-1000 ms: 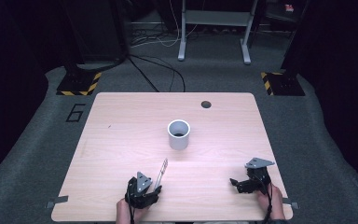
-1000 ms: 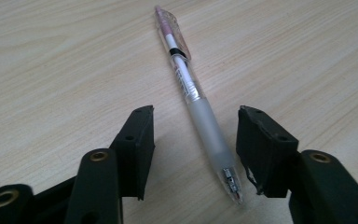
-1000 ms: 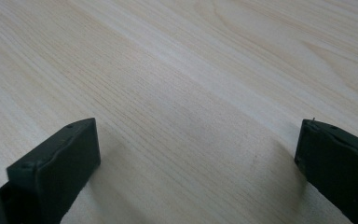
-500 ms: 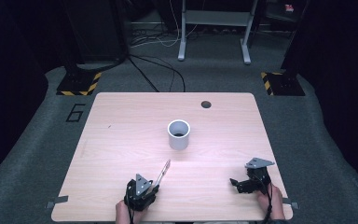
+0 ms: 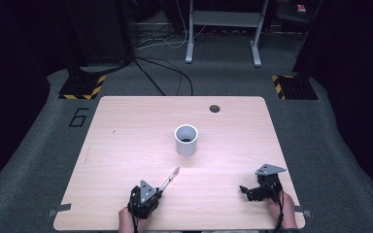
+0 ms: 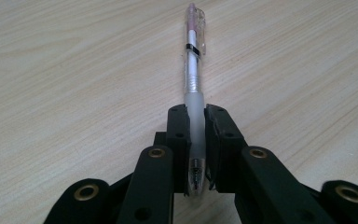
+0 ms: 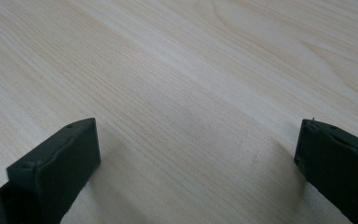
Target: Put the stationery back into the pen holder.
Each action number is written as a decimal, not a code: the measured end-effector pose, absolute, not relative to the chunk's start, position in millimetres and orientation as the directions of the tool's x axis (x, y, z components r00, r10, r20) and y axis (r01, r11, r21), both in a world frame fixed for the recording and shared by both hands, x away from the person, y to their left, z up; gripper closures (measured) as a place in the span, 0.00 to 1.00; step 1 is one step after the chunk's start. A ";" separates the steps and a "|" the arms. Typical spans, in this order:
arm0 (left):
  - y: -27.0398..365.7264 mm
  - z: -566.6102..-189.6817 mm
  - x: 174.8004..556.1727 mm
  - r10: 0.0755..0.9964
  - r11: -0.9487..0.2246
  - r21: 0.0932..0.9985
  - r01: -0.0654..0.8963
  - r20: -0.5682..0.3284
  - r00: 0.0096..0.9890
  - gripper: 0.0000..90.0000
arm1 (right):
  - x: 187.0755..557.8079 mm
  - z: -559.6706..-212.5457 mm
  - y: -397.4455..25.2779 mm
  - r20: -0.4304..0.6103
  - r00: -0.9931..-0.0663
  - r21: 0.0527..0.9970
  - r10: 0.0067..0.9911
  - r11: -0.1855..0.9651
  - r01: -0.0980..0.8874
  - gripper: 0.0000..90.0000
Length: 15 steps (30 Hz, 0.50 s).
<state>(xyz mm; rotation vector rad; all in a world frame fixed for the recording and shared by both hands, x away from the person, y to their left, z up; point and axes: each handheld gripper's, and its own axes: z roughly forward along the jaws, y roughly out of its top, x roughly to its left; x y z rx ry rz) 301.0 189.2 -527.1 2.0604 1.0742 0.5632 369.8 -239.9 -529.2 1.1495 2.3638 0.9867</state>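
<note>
A clear pen (image 6: 193, 74) with a pink cap end is clamped near its tip by my left gripper (image 6: 196, 126). In the high view that left gripper (image 5: 156, 191) sits near the table's front edge, left of centre, and the pen (image 5: 170, 177) sticks out forward and to the right, toward a white cup (image 5: 186, 140). The cup stands upright in the middle of the table, well apart from the pen. My right gripper (image 5: 245, 190) rests near the front right corner; its jaws stand wide apart over bare wood (image 7: 196, 140) with nothing between them.
The light wooden table (image 5: 126, 126) has a round cable hole (image 5: 214, 108) near its far edge. Bits of tape (image 5: 58, 210) mark the front corners. Grey carpet, cables and desk legs (image 5: 189, 34) lie beyond the table.
The pen's free end has lifted and swung slightly to the right in my left gripper. The right gripper and the cup have not moved.
</note>
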 end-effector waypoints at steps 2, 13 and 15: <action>190.7 -526.6 301.7 0.830 -0.373 0.776 0.509 0.034 0.557 0.90 | 370.0 -529.2 -240.1 0.002 -0.621 0.710 0.784 0.436 0.553 0.00; 200.5 -518.8 301.9 0.815 -0.359 0.804 0.474 0.023 0.579 0.90 | 370.0 -529.1 -240.0 0.003 -0.621 0.710 0.784 0.436 0.554 0.00; 203.0 -514.8 302.0 0.810 -0.352 0.807 0.474 0.009 0.587 0.90 | 370.0 -529.1 -240.0 0.003 -0.621 0.710 0.784 0.436 0.554 0.00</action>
